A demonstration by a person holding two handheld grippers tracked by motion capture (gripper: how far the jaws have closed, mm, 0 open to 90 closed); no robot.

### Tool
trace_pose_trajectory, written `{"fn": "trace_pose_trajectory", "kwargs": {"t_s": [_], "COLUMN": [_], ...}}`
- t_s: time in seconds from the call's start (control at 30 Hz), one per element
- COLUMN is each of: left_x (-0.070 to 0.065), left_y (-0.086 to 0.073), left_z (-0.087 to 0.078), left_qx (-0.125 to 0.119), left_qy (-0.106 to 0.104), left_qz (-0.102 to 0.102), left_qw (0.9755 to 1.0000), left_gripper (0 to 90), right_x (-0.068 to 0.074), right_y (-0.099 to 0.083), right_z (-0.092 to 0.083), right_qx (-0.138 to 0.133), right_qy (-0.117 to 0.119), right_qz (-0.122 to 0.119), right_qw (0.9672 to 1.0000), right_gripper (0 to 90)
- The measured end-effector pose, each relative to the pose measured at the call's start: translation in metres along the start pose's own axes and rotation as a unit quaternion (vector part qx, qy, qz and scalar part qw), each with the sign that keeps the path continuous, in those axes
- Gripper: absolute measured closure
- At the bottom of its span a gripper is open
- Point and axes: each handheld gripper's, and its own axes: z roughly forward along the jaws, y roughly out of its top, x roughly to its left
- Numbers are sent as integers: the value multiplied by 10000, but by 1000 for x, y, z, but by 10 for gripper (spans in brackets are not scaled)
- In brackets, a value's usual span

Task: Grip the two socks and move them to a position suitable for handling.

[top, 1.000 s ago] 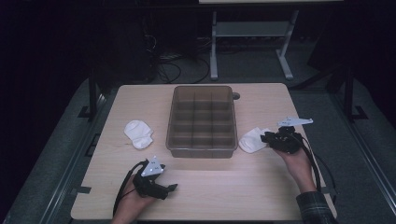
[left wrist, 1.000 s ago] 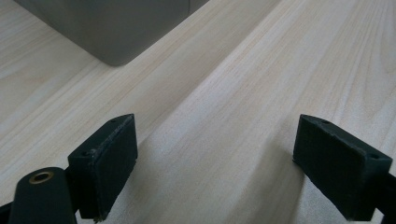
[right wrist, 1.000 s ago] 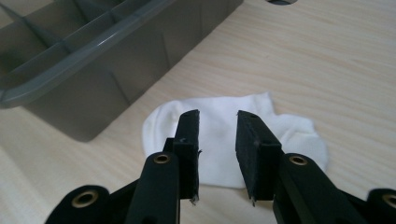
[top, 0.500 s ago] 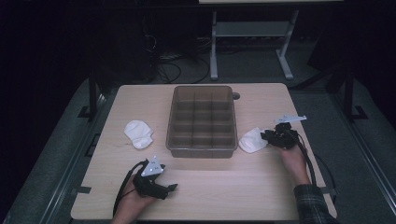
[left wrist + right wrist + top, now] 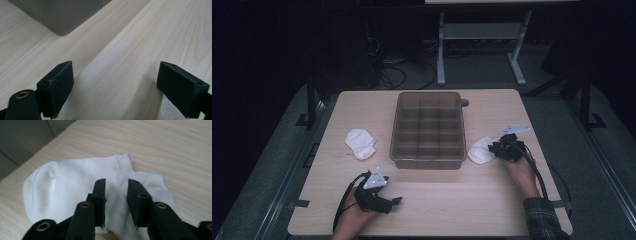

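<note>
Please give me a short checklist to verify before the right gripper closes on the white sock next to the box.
1. Right gripper is over the sock: ok.
2. Jaws have a gap for fabric: ok, narrow.
3. Fabric between the pads: cannot tell.
4. Sock lies apart from the divided box: ok.
5. Left gripper open, on bare table, out of the way: ok.
6. Second sock undisturbed: ok.

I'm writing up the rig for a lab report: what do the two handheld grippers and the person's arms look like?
Both grippers are black. The left gripper carries a grey three-cornered plate on top and trails a black cable; its two block-shaped pads are dark, with small screw holes. The right gripper has a pale plate and a black cable too, and brass-coloured rivets on its arms. The right forearm wears a dark plaid sleeve.
</note>
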Motion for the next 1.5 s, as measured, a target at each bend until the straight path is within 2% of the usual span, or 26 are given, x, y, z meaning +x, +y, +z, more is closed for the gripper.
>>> {"fn": "trace_pose_trajectory", "kwargs": {"t_s": [0.03, 0.07, 0.1, 0.2, 0.43, 0.67, 0.93, 1.5], "left_x": [0, 0, 0, 0, 0, 0, 0, 0], "left_y": [0, 0, 0, 0, 0, 0, 0, 0], "left_z": [0, 0, 0, 0, 0, 0, 0, 0], "left_qx": [-3, -3, -3, -2, 1, 0, -1, -15], "left_qy": [0, 0, 0, 1, 1, 0, -1, 2], "left_qz": [-3, -3, -3, -2, 0, -2, -1, 0], "left_qw": [10000, 10000, 10000, 10000, 10000, 10000, 10000, 10000], "left_gripper": [136, 136, 136, 136, 137, 136, 136, 136], "right_x": [0, 0, 1, 1, -1, -3, 1, 20], "right_y": [0, -1, -1, -1, -1, 2, 6, 8], "right_z": [0, 0, 0, -1, -3, -19, -49, -85], "right_qx": [0, -20, -10, -5, -5, -259, -630, -943], "right_qy": [0, -2, -5, -10, 56, 145, 277, 407], "right_qz": [0, -6, 2, 11, 107, 239, 307, 109], "right_qw": [10000, 10000, 10000, 10000, 9999, 9993, 9972, 9947], "right_gripper": [739, 798, 819, 855, 868, 872, 872, 872]}}
